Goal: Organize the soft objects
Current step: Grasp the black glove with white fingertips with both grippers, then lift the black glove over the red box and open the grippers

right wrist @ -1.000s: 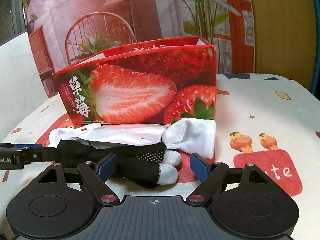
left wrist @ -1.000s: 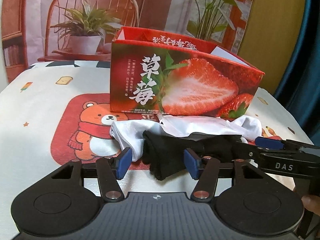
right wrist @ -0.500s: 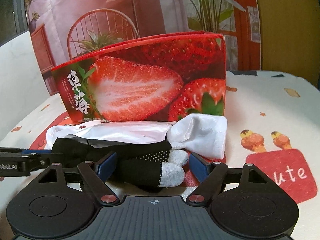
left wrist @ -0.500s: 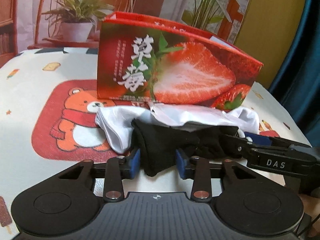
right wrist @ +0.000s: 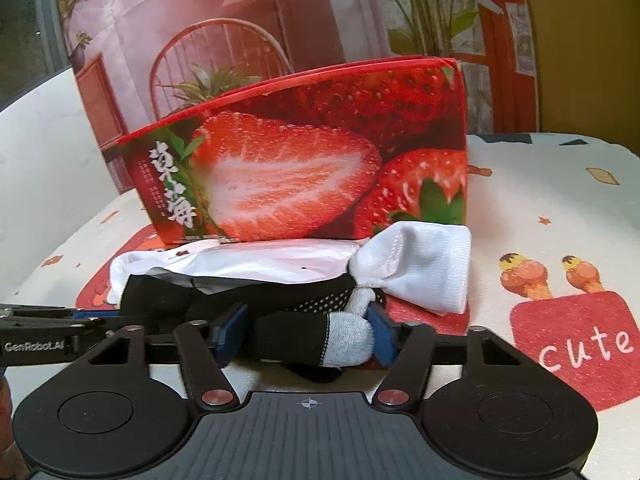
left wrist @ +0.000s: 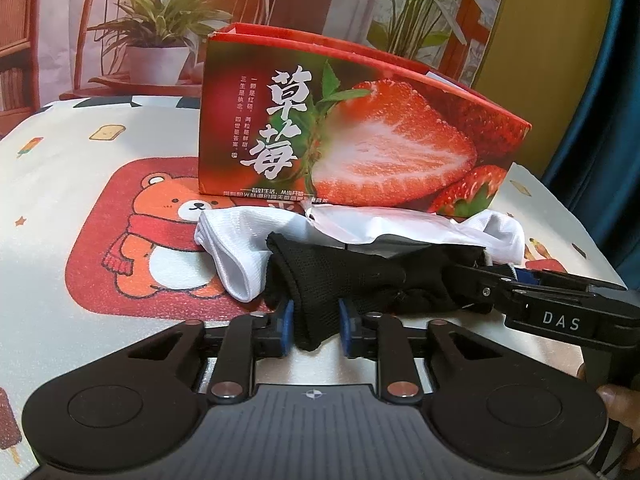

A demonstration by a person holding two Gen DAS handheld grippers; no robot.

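left gripper (left wrist: 314, 330): closing, pads pinching cuff end of black sock (left wrist: 360, 276); right gripper (right wrist: 306, 334): closing, pads against grey toe end of same sock | sock: stretched across cloth (left wrist: 80, 200), in front of strawberry box (left wrist: 360, 140); overlapping white sock (right wrist: 420, 268) and plastic bag (right wrist: 260, 264)

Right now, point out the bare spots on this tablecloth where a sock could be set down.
Free: the bear print left of the white socks, and the cloth around the "cute" patch right of them. Crowded: the strip before the strawberry box, where white socks, plastic wrap and the black sock pile up, both grippers closing on it.
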